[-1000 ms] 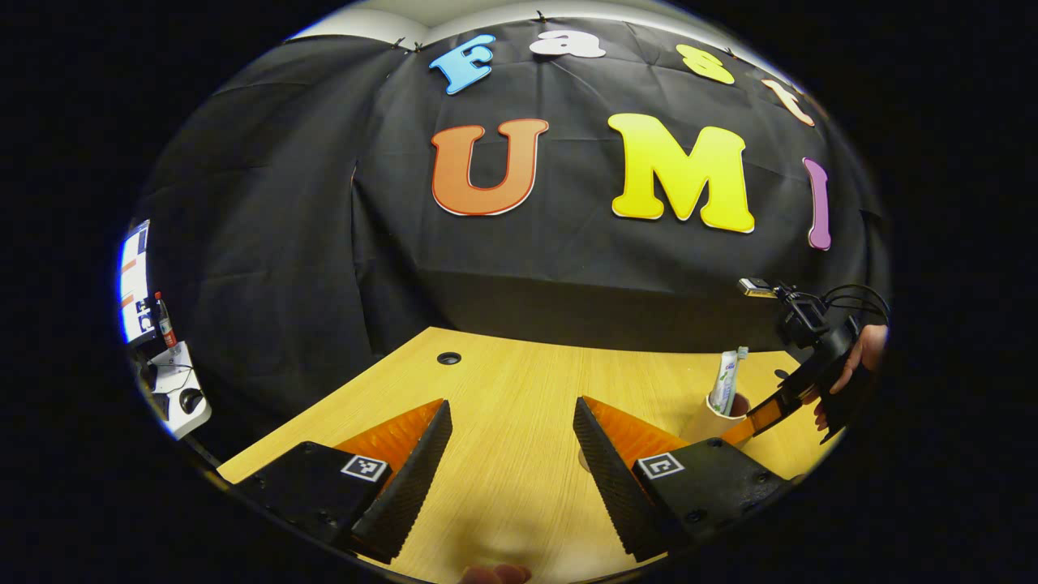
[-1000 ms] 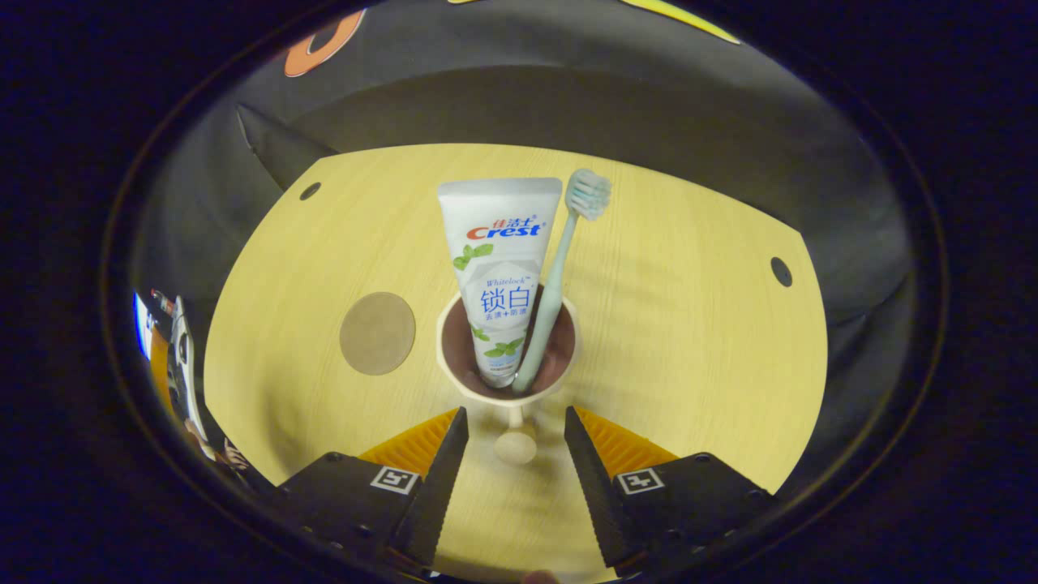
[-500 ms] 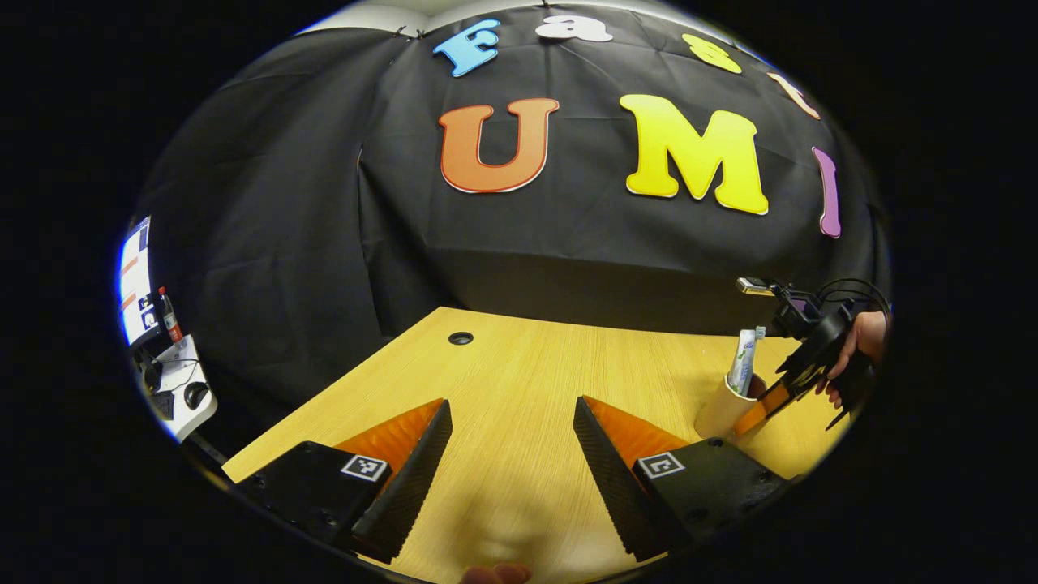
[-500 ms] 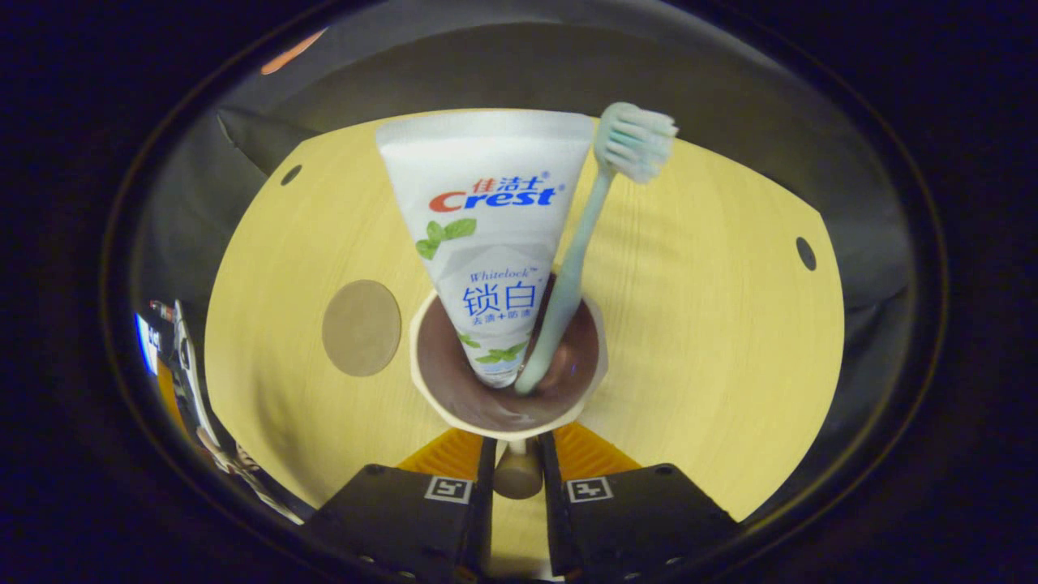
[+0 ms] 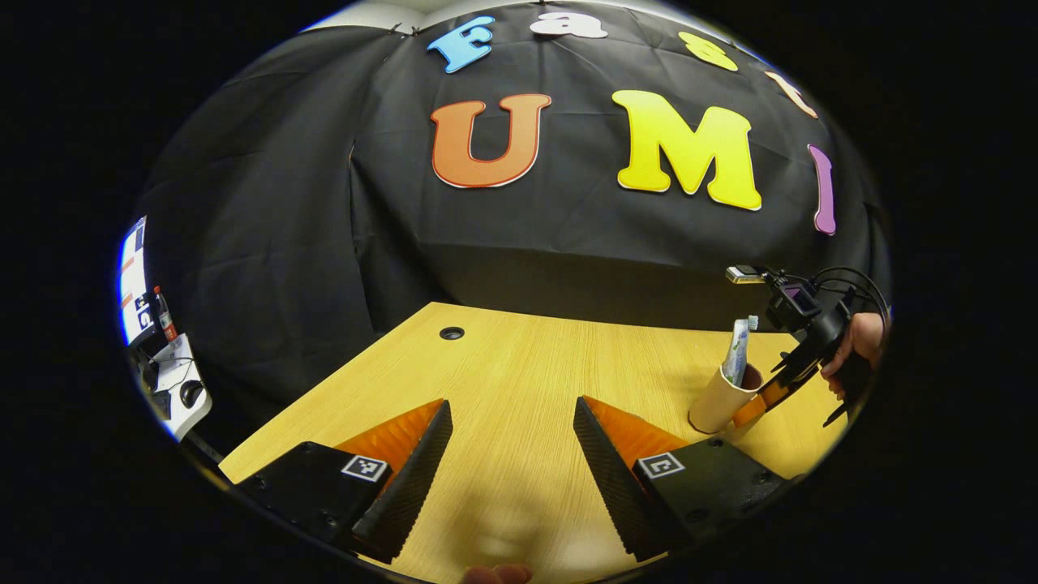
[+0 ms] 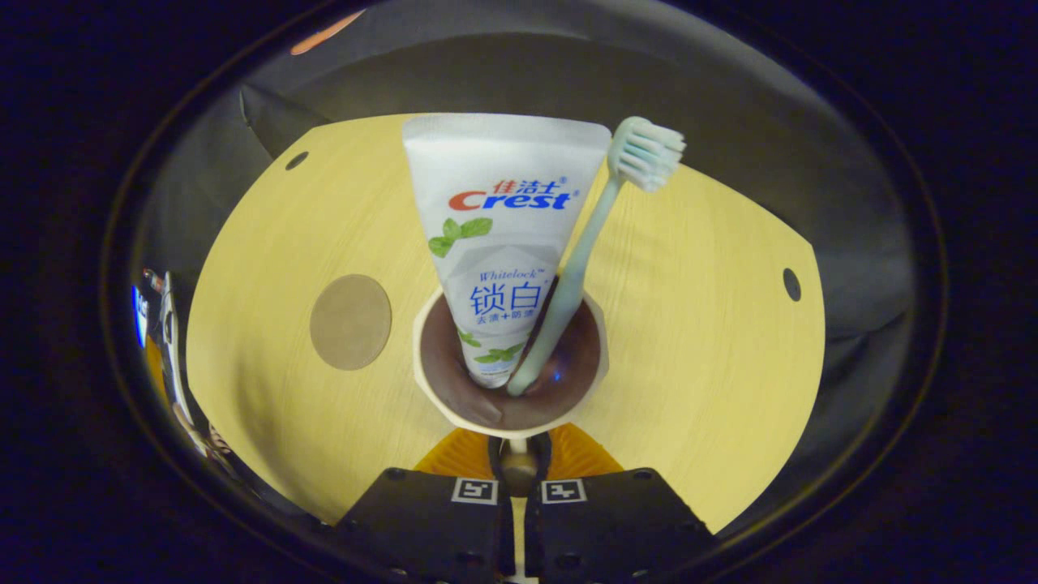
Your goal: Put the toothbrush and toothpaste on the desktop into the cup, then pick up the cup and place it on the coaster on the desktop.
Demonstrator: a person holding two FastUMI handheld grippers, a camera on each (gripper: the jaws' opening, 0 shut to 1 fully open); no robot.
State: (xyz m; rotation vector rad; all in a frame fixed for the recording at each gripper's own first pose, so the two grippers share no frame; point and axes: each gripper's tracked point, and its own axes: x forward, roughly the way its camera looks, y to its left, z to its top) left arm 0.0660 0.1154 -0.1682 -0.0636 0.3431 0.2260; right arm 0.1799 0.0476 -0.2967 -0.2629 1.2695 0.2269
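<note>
The right gripper [image 6: 519, 470] pinches only the cup's [image 6: 509, 415] small handle [image 6: 517, 468], so the cup could swing or tip and spill the tall toothpaste [image 6: 504, 243] and toothbrush [image 6: 585, 259] standing inside (top-heavy, I judge). The coaster [image 6: 350, 321] lies just beside it on the desk [image 6: 697, 341], nothing between; the left gripper [image 5: 511, 462] hangs spread and empty, well apart.

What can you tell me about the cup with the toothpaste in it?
The cup is cream outside and dark brown inside, with a faceted rim; it looks ceramic or plastic. A white toothpaste tube and a pale green toothbrush stand in it, leaning on the rim. A thin handle with a round knob sticks out toward the right gripper, whose fingers are closed on it. In the left gripper view the cup appears tilted over the wooden desktop, beside the round brown coaster, not on it.
</note>
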